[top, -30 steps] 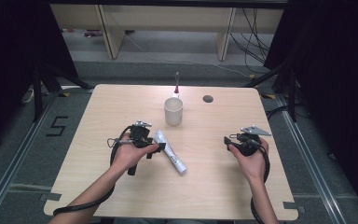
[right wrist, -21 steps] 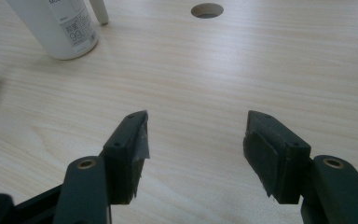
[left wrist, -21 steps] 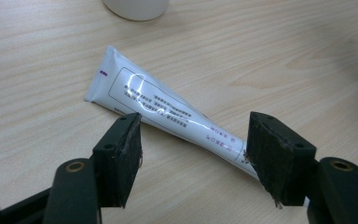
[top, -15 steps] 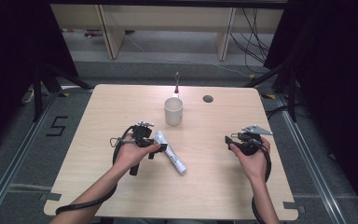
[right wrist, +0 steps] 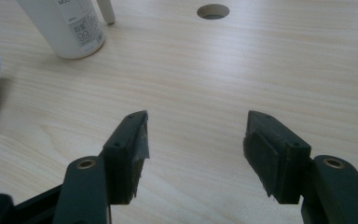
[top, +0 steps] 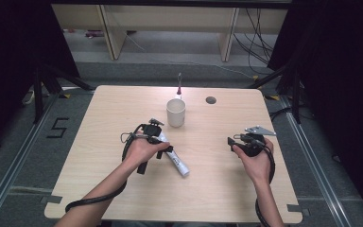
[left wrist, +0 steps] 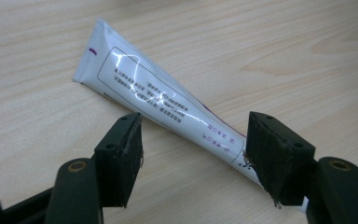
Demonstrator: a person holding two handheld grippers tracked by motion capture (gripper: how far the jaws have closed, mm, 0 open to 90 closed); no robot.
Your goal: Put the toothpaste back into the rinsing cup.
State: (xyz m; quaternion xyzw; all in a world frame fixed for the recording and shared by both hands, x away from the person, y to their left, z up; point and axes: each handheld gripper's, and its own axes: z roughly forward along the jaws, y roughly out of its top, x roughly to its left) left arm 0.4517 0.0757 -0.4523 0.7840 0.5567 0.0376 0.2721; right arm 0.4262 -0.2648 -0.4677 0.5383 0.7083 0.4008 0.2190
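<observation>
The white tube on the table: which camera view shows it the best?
The left gripper view: the white tube lies close, its printed label and flat crimped end visible between the open fingers. The high view shows it small beside the left gripper. The right gripper view shows just its end at the edge.

A white mug [top: 176, 112] stands upright on the light wooden surface [top: 94, 132], toward its far edge. Just behind the mug a thin stick-like item [top: 179, 86] rises; what it is cannot be told. A round cable hole [top: 211, 100] is cut in the surface near the mug. Grey floor [top: 23, 156] surrounds the surface, with cables [top: 257, 42] beyond it.
</observation>
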